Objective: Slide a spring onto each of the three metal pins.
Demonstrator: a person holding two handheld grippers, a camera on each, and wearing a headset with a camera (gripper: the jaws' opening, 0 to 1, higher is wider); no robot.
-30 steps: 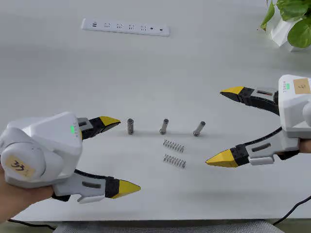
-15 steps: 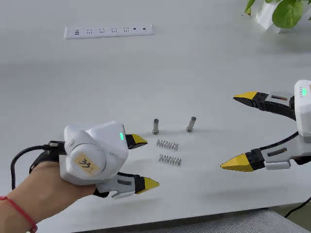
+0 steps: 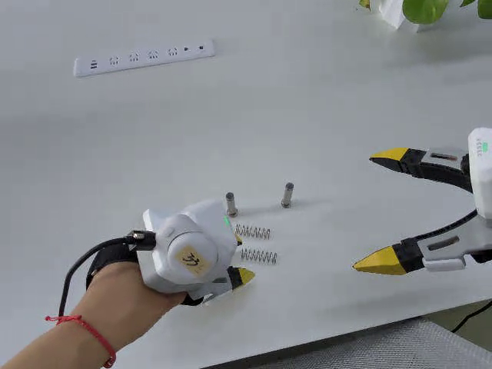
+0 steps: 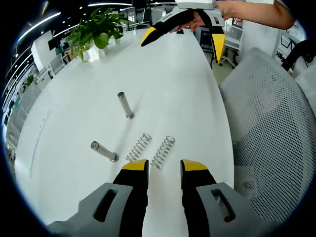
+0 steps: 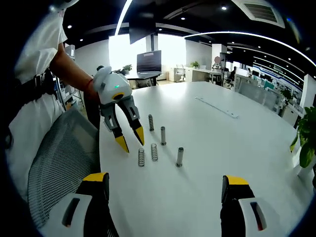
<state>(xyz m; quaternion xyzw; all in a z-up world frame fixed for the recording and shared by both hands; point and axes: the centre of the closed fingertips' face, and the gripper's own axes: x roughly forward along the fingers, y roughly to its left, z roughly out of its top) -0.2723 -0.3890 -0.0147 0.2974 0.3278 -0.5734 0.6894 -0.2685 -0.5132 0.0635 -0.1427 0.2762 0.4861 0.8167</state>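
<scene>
Left tongs at the loose springs, right tongs held wide.
The left tongs (image 4: 165, 168), narrowly parted and empty, hang low over the worktop (image 3: 307, 100) with tips just short of the near spring (image 3: 258, 256) and far spring (image 3: 253, 231). Behind stand the middle pin (image 3: 231, 204) and right pin (image 3: 287, 194), bare; the end pin (image 5: 150, 122) wears a spring. The right tongs (image 3: 364, 212) gape, empty.

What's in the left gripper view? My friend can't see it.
The left tongs, slightly open, point at two loose springs side by side on a white table. Two bare metal pins stand nearby; the right tongs hover wide open farther off.
</scene>
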